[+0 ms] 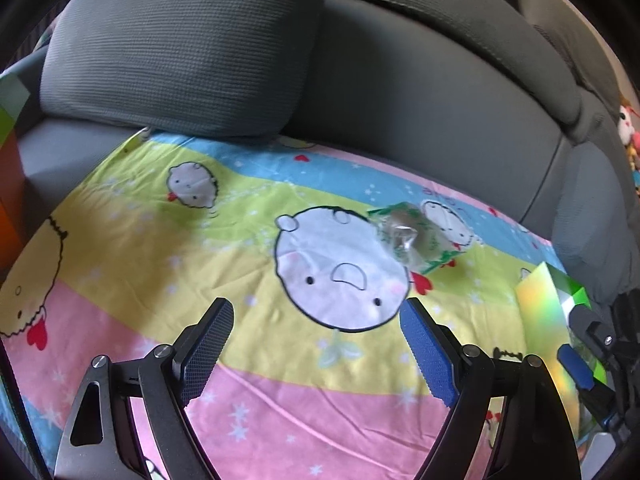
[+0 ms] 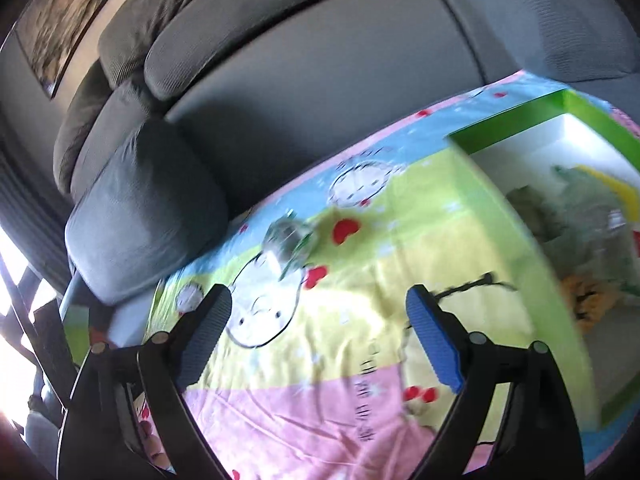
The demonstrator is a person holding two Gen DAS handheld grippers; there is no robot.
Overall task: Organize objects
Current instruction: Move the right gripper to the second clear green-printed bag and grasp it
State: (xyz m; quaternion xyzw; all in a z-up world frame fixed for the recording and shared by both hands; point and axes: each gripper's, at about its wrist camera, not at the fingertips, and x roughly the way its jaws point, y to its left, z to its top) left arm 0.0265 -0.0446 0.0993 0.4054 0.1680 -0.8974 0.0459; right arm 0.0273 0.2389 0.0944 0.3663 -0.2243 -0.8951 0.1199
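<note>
Fingers: left gripper spread, right gripper spread, both empty | one wrapped packet | one green box

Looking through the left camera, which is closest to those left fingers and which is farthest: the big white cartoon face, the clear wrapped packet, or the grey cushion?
1. White cartoon face, printed on the cloth just ahead of the open left fingers.
2. Wrapped packet, beyond the face, to the right.
3. Grey cushion, at the back left, on the sofa.

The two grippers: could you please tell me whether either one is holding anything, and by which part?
Nothing is held. The left gripper and right gripper both stand open over the sheet; the wrapped packet lies untouched.
</note>
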